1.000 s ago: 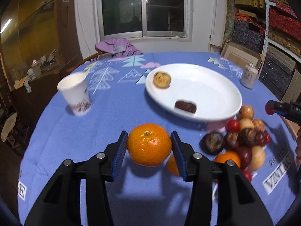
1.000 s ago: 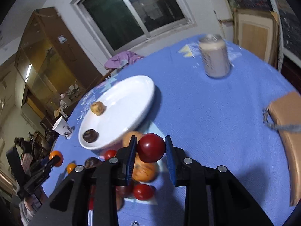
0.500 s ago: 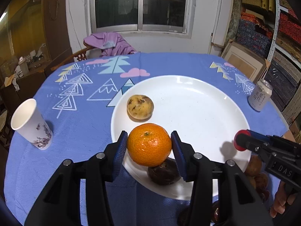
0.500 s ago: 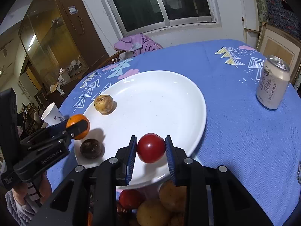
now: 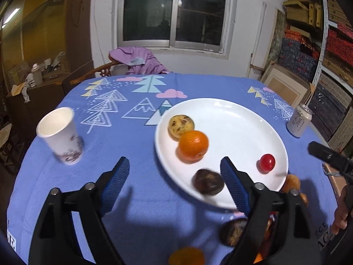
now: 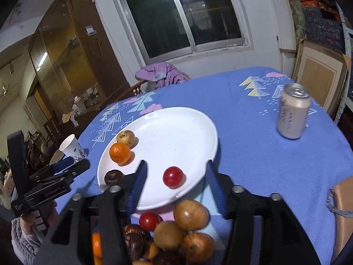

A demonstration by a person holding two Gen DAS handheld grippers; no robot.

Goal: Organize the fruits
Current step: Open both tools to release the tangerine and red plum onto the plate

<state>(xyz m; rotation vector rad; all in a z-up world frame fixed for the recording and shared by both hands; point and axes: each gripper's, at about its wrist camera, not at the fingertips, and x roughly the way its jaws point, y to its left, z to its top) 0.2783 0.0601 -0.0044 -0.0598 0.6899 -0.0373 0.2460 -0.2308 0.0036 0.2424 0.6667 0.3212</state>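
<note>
A white plate (image 5: 238, 119) (image 6: 176, 123) on the blue tablecloth holds an orange (image 5: 193, 146) (image 6: 120, 152), a yellow spotted fruit (image 5: 181, 124) (image 6: 126, 138), a dark brown fruit (image 5: 208, 181) (image 6: 113, 177) and a red fruit (image 5: 267, 162) (image 6: 173, 176). My left gripper (image 5: 174, 184) is open and empty, just short of the plate's near-left rim. My right gripper (image 6: 176, 184) is open and empty over the plate's near edge, behind the red fruit. A pile of loose fruits (image 6: 176, 234) (image 5: 233, 231) lies below the plate.
A paper cup (image 5: 59, 135) (image 6: 71, 146) stands left of the plate. A drink can (image 5: 299, 120) (image 6: 292, 111) stands at the right. A brown pouch (image 6: 342, 201) lies at the right edge. A chair with purple cloth (image 5: 136, 59) stands behind the table.
Both grippers opened and pulled back. The orange left the left gripper and the red fruit left the right gripper; both now lie on the plate.
</note>
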